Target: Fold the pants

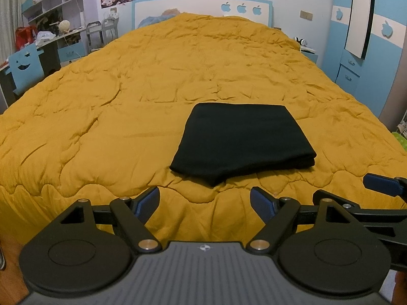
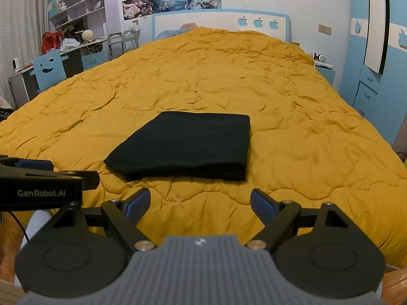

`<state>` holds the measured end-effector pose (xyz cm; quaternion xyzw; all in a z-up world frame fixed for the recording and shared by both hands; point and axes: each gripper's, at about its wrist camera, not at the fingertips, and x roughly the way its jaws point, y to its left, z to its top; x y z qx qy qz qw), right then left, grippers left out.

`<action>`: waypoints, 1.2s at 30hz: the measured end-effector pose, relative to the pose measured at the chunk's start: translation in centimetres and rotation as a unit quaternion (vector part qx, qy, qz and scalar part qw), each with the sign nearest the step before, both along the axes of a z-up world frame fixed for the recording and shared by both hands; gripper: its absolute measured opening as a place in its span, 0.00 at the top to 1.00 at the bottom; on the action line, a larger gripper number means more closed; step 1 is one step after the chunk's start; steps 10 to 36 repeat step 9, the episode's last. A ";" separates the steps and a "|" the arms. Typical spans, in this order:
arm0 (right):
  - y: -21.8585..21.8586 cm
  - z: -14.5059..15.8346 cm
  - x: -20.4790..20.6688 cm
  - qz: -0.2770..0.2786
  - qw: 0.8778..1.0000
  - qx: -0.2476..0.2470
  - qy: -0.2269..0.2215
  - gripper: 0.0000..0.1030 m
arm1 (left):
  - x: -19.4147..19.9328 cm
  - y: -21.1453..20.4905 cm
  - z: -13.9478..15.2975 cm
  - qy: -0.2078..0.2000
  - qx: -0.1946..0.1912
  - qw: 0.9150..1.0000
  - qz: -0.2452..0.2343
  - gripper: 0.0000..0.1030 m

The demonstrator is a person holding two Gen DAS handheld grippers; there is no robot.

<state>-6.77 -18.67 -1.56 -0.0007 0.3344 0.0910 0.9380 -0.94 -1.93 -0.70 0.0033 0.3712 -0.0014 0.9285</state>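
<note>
Black pants (image 1: 241, 139) lie folded into a neat, flat rectangle on the mustard-yellow quilt (image 1: 127, 96), near the foot of the bed. They also show in the right wrist view (image 2: 185, 146). My left gripper (image 1: 204, 202) is open and empty, held back from the pants over the quilt's near edge. My right gripper (image 2: 200, 202) is open and empty too, just short of the pants. The right gripper's finger shows at the right edge of the left wrist view (image 1: 381, 184). The left gripper's body shows at the left of the right wrist view (image 2: 40, 180).
The quilt covers a wide bed with a blue and white headboard (image 1: 203, 10). A desk and blue chair (image 1: 26, 67) stand to the left. A blue wardrobe (image 1: 368, 50) stands to the right. Wooden floor (image 1: 10, 251) shows below the bed's foot.
</note>
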 end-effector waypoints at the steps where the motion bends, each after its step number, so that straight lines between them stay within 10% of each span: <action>1: 0.0 0.0 0.0 0.000 1.000 0.000 0.000 0.20 | 0.0 0.0 0.0 0.000 0.000 1.000 0.000 0.09; 36: 0.0 0.0 0.0 0.000 1.000 0.000 0.000 0.20 | 0.1 -0.1 0.1 -0.003 0.000 1.000 -0.002 0.09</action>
